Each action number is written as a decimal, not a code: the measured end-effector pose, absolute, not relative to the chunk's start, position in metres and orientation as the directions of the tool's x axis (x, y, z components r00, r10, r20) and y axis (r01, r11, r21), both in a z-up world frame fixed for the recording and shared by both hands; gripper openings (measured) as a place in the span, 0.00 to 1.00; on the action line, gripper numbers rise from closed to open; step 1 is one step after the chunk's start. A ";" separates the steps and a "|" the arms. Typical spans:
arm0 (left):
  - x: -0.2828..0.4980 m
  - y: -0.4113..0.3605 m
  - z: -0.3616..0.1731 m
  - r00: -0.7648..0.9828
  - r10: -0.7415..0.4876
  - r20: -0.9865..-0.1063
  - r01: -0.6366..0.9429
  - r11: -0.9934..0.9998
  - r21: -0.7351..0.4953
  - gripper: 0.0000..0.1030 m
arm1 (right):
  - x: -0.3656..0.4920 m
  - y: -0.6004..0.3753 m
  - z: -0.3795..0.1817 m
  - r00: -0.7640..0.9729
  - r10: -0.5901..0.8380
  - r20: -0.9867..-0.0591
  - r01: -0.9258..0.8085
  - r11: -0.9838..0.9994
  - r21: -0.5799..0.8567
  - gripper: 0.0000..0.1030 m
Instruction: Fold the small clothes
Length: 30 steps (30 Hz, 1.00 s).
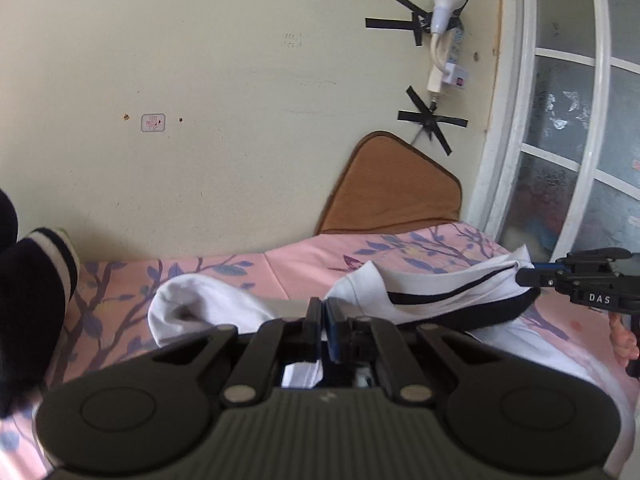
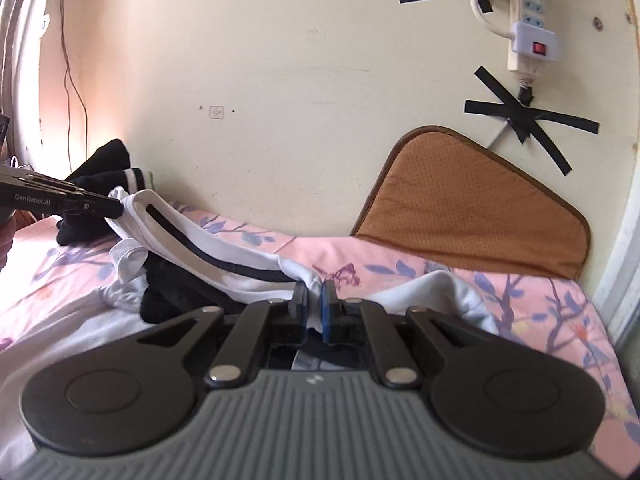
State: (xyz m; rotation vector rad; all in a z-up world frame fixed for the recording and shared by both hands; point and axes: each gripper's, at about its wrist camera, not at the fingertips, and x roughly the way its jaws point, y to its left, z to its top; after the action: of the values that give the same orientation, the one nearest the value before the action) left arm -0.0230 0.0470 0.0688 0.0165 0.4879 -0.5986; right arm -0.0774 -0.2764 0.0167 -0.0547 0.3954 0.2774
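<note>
A white garment with a black stripe lies on the pink floral bed and is stretched between my two grippers. My left gripper is shut on one end of its striped edge; it also shows at the left of the right wrist view, pinching the cloth. My right gripper is shut on the other end of the garment; it shows at the right of the left wrist view. The held edge is lifted a little above the bed, and the rest of the garment sags below.
A dark garment with white bands lies at the left end of the bed. A brown cushion leans on the cream wall. A power strip is taped to the wall. A glass door stands at the right.
</note>
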 end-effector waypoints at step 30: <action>0.025 0.138 -0.014 0.598 -0.603 -0.528 0.232 0.761 -0.606 0.13 | -0.086 -0.368 -0.054 0.840 0.255 -0.480 0.024 0.865 0.502 0.10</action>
State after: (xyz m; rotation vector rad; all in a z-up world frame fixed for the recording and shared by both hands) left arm 0.0252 0.1378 -0.0144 -0.5160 0.7908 -0.5099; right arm -0.0865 -0.3683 -0.0542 0.5183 0.5665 0.1279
